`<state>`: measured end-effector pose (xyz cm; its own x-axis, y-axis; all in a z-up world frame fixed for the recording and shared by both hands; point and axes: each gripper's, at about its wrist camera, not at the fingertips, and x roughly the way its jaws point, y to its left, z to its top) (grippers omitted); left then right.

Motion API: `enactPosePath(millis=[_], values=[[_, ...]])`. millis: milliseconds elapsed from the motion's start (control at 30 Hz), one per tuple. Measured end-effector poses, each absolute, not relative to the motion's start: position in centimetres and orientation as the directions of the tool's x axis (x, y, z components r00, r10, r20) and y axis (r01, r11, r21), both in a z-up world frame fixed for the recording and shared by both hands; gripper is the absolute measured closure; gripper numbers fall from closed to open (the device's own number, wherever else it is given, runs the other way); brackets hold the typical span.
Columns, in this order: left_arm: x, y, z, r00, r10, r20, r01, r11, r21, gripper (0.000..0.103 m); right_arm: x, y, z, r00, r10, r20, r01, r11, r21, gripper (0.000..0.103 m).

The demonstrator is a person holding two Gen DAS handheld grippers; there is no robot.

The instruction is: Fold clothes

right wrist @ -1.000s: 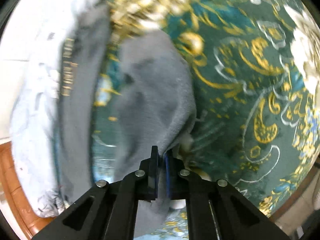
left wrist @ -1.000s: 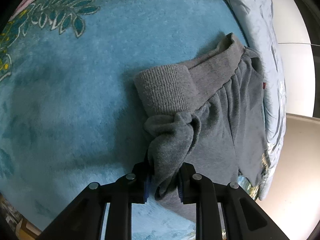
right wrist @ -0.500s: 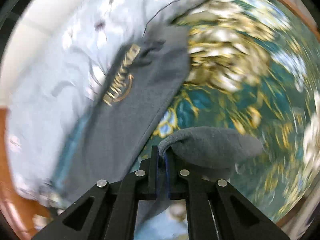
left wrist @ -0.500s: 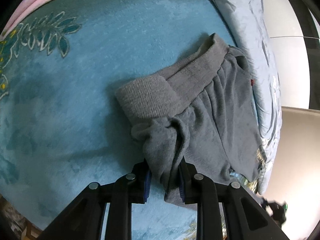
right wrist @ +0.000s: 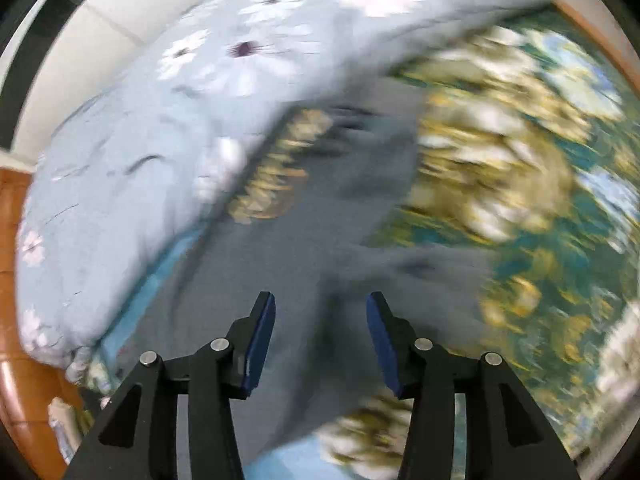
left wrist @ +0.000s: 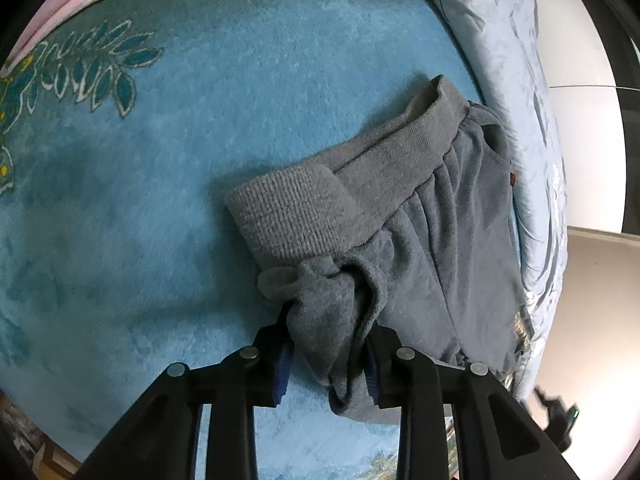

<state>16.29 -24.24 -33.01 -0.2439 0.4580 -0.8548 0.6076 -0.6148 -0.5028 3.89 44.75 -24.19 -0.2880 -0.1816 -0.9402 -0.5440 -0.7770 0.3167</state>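
Jaws of the left gripper point(left wrist: 328, 354) opening around a bunched fold of the grey trousers point(left wrist: 420, 248), fabric between the pads, jaws of the right gripper point(right wrist: 320, 340) opening and empty above the trousers, which lie on a teal blanket point(left wrist: 200, 128), pale blue quilt point(right wrist: 140, 152) just beyond the trousers.

Even, soft light fills both views. The left wrist view is sharp; the grey fleece garment point(left wrist: 420, 240) casts a faint shadow on the plush blue blanket point(left wrist: 180, 200). The right wrist view is smeared by motion blur. Fisheye curvature and black vignetting ring both.
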Motion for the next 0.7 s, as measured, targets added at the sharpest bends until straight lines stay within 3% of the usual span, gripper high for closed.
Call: enactPosePath(millis=[167,333,367,433,500,700], values=[[16.8,-24.3,-33.0,-0.224,0.443,-0.868,0.614,-0.627,-0.479,0.066,9.6,46.7,-29.4,-0.24,-0.255,-0.937,-0.682,-0.643,0.349,0.054],[17.3,-24.1,-32.6,-0.21,0.414,-0.886,0.613,-0.649,-0.449,0.064,9.5,46.5,-32.1,-0.275,-0.296,-0.915,-0.714,-0.574,0.401,0.055],[17.4,-24.1,-32.6,-0.21,0.409,-0.888,0.615,-0.651,-0.445,0.064,9.1,46.5,-32.5,-0.281,-0.3,-0.911,-0.715,-0.568,0.408,0.057],[17.7,-24.1,-32.4,-0.211,0.401,-0.891,0.623,-0.648,-0.439,0.064,8.7,46.6,-33.0,-0.286,-0.302,-0.909,-0.728,-0.548,0.411,0.078],[18.2,-24.3,-32.2,-0.219,0.398,-0.891,0.637,-0.634,-0.44,0.064,9.0,47.2,-33.4,-0.295,-0.308,-0.904,-0.755,-0.505,0.418,0.09],[19.1,-24.6,-31.6,-0.229,0.402,-0.887,0.649,-0.616,-0.447,0.062,10.1,48.5,-26.7,-0.453,-0.32,-0.832,-0.648,-0.523,0.553,0.096]])
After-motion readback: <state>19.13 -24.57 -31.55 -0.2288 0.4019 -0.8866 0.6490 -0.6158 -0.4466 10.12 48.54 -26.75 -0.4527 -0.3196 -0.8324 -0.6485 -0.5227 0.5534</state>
